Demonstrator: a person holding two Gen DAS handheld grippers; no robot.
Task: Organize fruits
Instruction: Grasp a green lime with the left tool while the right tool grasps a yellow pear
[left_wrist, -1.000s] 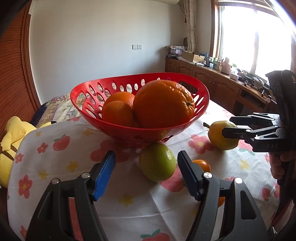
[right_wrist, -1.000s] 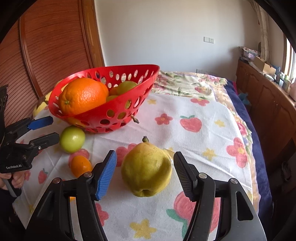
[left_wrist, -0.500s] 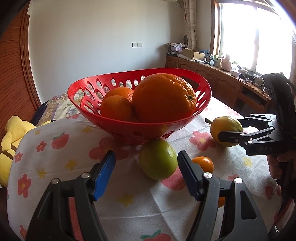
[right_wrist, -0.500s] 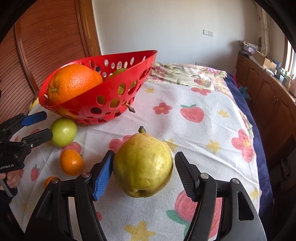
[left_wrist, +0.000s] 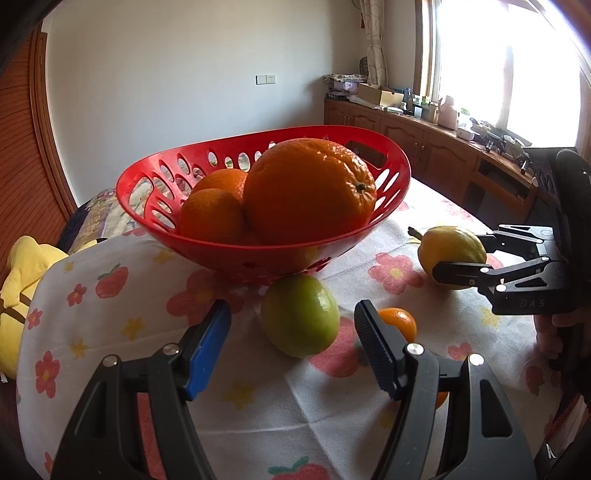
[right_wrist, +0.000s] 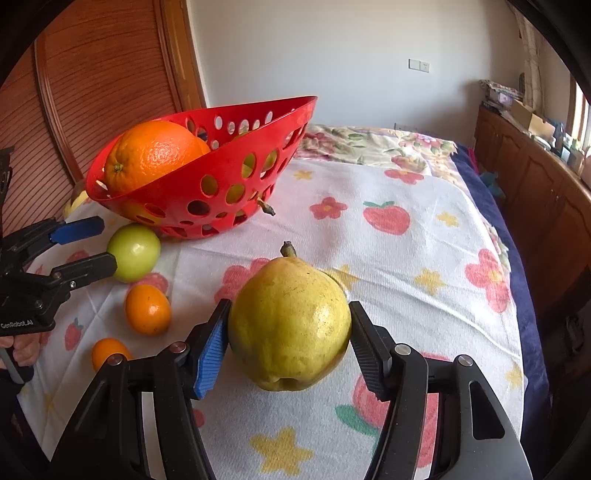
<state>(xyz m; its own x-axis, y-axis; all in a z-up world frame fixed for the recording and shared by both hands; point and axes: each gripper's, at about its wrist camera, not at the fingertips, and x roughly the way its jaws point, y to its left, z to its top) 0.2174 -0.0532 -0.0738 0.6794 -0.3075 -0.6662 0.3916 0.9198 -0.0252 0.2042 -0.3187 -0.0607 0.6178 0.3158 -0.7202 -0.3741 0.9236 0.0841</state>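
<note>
Right gripper (right_wrist: 288, 343) level above the tablecloth (right_wrist: 406, 258), fingers clamped on the yellow pear (right_wrist: 290, 328). Left gripper (left_wrist: 291, 332) low, fingers apart either side of the green apple (left_wrist: 300, 315). Red basket (left_wrist: 155, 218) tilted, holding oranges (left_wrist: 310, 192).

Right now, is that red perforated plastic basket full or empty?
Partly full: the red perforated plastic basket holds a large orange and smaller oranges; pale fruit shows through its holes.
</note>
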